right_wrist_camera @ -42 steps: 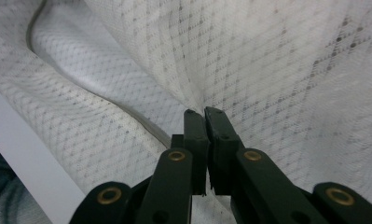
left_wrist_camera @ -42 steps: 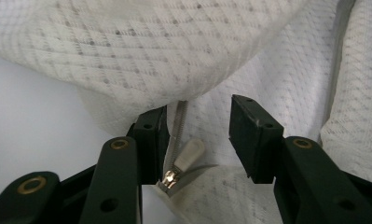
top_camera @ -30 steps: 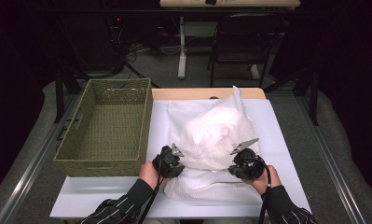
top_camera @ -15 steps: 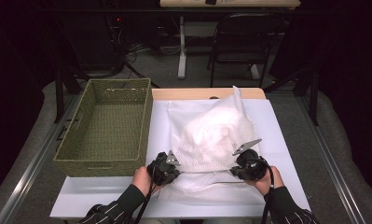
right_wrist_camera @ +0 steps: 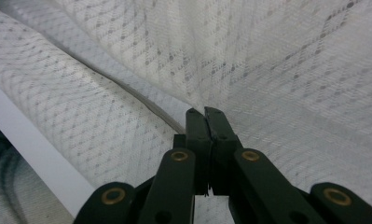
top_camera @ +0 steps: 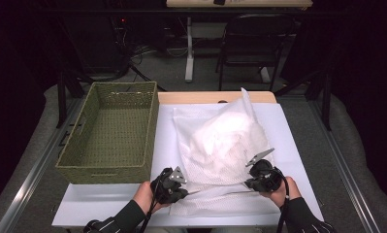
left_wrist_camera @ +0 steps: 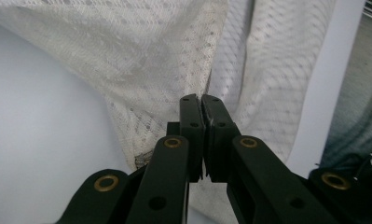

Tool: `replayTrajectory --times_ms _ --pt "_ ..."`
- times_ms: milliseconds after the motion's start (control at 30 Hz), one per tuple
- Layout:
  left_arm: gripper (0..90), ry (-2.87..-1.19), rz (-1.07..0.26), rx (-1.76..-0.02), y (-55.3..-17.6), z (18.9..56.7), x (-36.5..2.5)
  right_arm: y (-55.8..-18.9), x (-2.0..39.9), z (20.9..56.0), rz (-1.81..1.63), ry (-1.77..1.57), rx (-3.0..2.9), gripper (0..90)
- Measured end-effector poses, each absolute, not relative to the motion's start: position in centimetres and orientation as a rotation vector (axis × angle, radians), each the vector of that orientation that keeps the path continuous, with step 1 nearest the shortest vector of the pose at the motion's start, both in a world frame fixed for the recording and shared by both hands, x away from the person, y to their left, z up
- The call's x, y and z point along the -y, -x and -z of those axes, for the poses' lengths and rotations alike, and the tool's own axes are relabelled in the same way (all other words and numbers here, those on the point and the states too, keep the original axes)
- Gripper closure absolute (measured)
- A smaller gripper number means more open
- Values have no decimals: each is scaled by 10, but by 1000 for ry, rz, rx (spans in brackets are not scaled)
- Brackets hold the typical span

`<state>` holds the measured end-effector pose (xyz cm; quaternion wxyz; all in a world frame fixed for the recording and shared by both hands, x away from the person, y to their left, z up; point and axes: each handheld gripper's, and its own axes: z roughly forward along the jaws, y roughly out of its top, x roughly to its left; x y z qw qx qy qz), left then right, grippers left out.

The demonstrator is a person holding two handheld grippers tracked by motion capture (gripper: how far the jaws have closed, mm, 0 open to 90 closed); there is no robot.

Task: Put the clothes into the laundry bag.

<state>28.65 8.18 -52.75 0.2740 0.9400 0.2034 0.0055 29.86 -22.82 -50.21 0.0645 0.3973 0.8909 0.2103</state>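
Pinching the near hem from both ends, the left gripper [top_camera: 181, 187] and the right gripper [top_camera: 251, 180] each have their jaws clamped tight on the white mesh laundry bag [top_camera: 220, 145], which lies spread across the white sheet [top_camera: 298, 145] covering the desk, its near edge close to the person and its bulk rising toward the far side. In the left gripper view the left gripper [left_wrist_camera: 202, 100], whose jaws have just been closing, has a fold of the bag's edge [left_wrist_camera: 207, 79] caught between them; in the right gripper view the right gripper [right_wrist_camera: 205, 112] bites the cloth just beside the thicker seam band [right_wrist_camera: 141, 95]. The bag looks light, soft and limp, so it will probably sag and drape between the two holds rather than keep any shape, and the open weave could snag or stretch if tugged hard. The seam and hem seem the soundest places to hold, being doubled cloth. Something pale fills the middle of the bag [top_camera: 230, 136], so that part may swing. To the left and farther back stands the green woven basket [top_camera: 79, 160], just beside the bag's left edge.
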Motion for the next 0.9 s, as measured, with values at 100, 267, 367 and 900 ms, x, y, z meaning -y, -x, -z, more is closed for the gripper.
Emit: replayTrajectory --times_ms 100,267,367,900 --pt "876 -2544 1 -519 -284 529 -77 -301 233 509 -581 -1202 -2698 895" --pt "747 -2524 -10 -550 -288 524 -77 -306 228 518 -507 -1220 -2716 893" --pt "511 -2474 -59 -601 -295 514 -80 -307 229 519 -497 -1221 -2718 891" --pt "260 -2485 -6 -762 -326 532 -82 -313 232 527 -308 -1188 -2642 899"
